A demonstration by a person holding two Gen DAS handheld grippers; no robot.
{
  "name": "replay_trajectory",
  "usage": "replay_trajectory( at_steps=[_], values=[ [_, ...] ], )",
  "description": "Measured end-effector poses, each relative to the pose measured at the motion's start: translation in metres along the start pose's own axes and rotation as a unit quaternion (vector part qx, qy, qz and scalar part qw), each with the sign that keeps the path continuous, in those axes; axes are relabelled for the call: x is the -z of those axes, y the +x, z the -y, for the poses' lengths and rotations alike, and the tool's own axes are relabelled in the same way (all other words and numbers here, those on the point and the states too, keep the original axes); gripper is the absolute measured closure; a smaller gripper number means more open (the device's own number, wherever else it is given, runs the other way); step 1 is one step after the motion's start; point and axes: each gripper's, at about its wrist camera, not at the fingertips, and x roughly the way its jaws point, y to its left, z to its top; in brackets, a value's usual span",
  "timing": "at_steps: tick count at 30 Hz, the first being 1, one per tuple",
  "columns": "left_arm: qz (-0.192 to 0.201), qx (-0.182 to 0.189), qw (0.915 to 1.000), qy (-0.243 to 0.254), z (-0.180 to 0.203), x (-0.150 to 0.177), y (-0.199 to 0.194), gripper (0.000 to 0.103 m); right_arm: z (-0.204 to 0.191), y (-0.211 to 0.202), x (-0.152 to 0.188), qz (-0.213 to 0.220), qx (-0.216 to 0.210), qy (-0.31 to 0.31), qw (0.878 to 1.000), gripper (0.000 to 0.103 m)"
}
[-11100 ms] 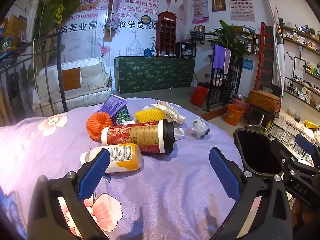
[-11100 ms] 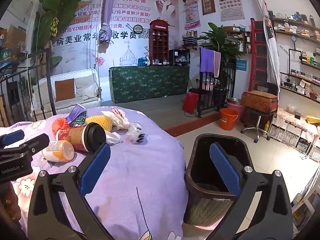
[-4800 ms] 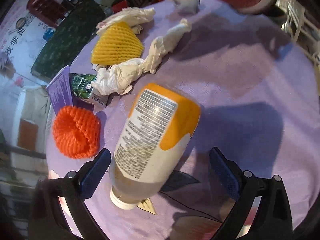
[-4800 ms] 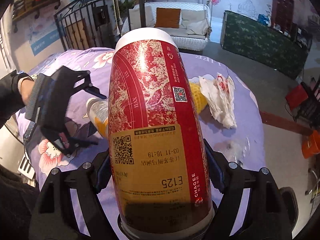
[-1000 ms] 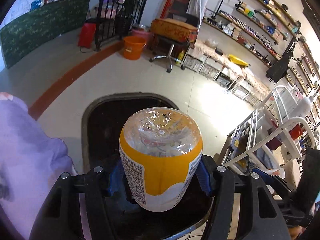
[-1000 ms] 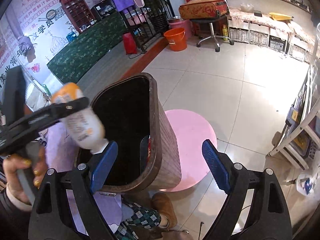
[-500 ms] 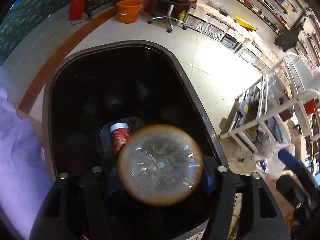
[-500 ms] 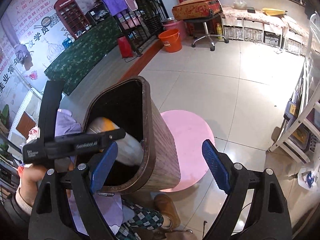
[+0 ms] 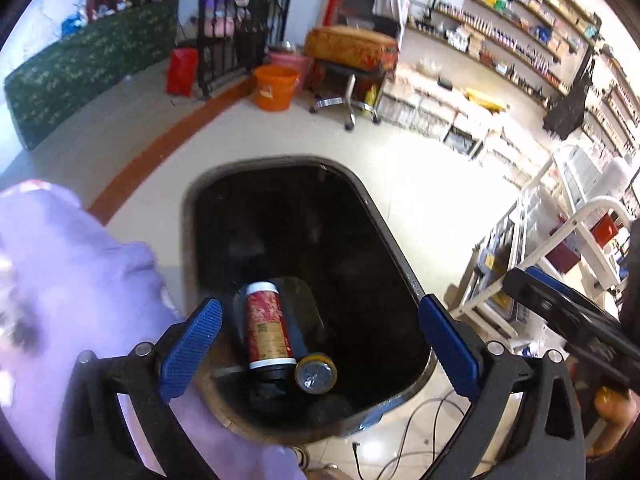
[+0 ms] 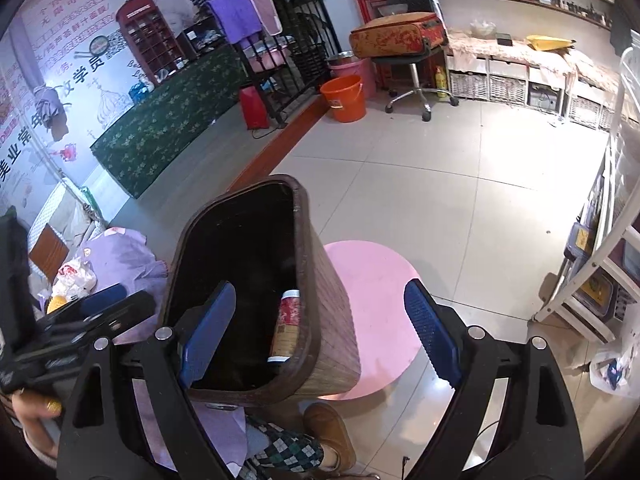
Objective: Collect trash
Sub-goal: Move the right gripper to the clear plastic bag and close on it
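- Left wrist view: one bin (image 9: 404, 264), rigid and open-topped, stands on the floor just right of the purple table (image 9: 60, 264).
- One red cup (image 9: 267, 326) lies inside; light, crushable, best gripped mid-body.
- One bottle (image 9: 316, 374) beside it, probably light, slick plastic.
- Left gripper (image 9: 320, 344) and right gripper (image 10: 320, 332) both gape, holding nothing.

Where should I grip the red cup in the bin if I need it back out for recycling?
Judging from the pose, take the red cup across its round body, coming straight down through the bin opening. It leans on its black-lidded end at the bottom, with the yellow bottle against that end.
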Motion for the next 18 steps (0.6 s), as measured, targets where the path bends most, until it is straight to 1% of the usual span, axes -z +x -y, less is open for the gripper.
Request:
replay_trajectory(
  at_steps=[4, 6, 10, 13, 18],
  values=[
    [0.033, -0.017, 0.9993, -0.007, -0.007, 0.016, -0.028, 0.006, -0.017, 0.004, 0.000, -0.008, -0.015, -0.018, 1.000, 0.017],
    [0.052, -0.034, 0.9980, -0.010, -0.012, 0.026, -0.042, 0.006, -0.031, 0.008, 0.003, -0.013, -0.022, -0.038, 0.999, 0.017],
    [0.077, -0.062, 0.9943, -0.039, -0.034, 0.046, -0.067, 0.006, -0.059, 0.014, 0.009, -0.023, -0.046, -0.074, 0.996, 0.017],
    [0.087, -0.084, 0.9908, -0.062, -0.051, 0.056, -0.083, 0.006, -0.087, 0.020, 0.016, -0.032, -0.070, -0.105, 0.991, 0.017],
    [0.093, -0.125, 0.9828, -0.099, -0.080, 0.079, -0.104, 0.006, -0.140, 0.029, 0.031, -0.049, -0.111, -0.158, 0.980, 0.017]
  ],
)
